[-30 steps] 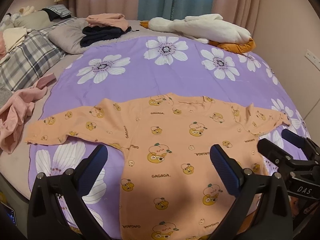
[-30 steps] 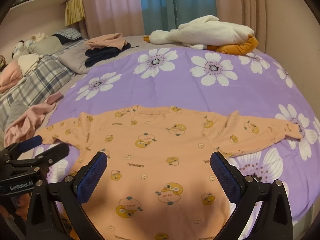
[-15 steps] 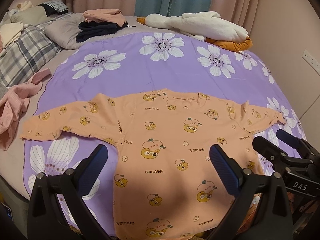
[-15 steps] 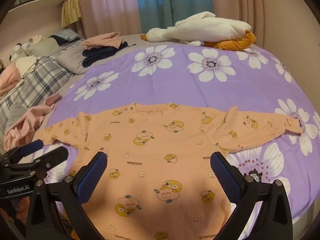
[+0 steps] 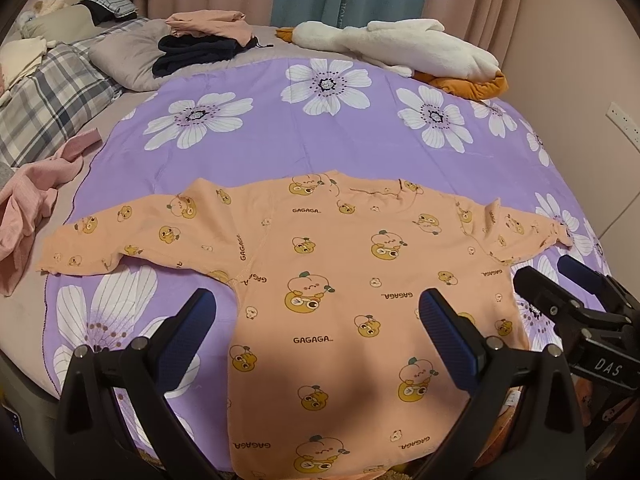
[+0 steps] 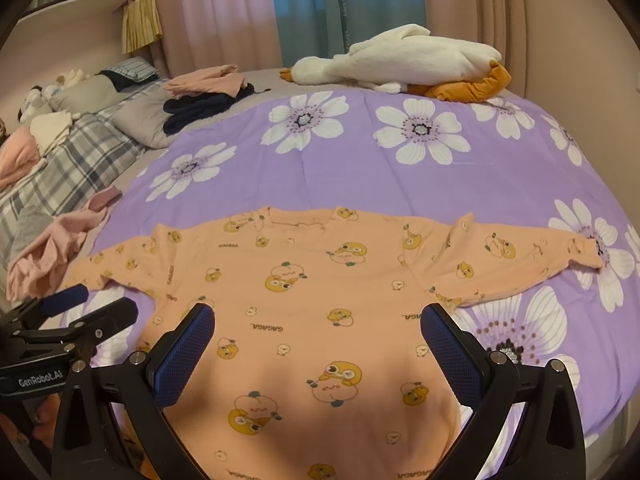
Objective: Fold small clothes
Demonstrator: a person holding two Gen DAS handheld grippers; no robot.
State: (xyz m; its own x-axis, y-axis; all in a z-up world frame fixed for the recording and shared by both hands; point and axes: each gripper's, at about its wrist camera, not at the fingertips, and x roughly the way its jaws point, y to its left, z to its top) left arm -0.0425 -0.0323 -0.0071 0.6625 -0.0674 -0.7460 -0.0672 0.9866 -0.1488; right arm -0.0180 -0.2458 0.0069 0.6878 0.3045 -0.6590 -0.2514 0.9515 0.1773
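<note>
An orange long-sleeved child's top [image 5: 340, 280] with cartoon prints lies flat on the purple flowered sheet [image 5: 280, 140], sleeves spread left and right, hem toward me. It also shows in the right wrist view [image 6: 312, 304]. My left gripper [image 5: 316, 328] is open and empty, held above the top's lower body. My right gripper [image 6: 318, 340] is open and empty above the same area. The right gripper appears at the right edge of the left wrist view [image 5: 576, 300]. The left gripper appears at the left edge of the right wrist view [image 6: 72, 320].
A crumpled pink garment [image 5: 28, 208] lies left of the sheet. Folded pink and dark clothes [image 5: 200, 44] sit on a grey pillow at the back. A white and orange plush [image 5: 404, 48] lies at the far edge. A plaid blanket [image 5: 48, 100] covers the left.
Both grippers have pulled back and risen slightly, so the top sits lower and smaller in both views. The top has not moved. Both stay open.
</note>
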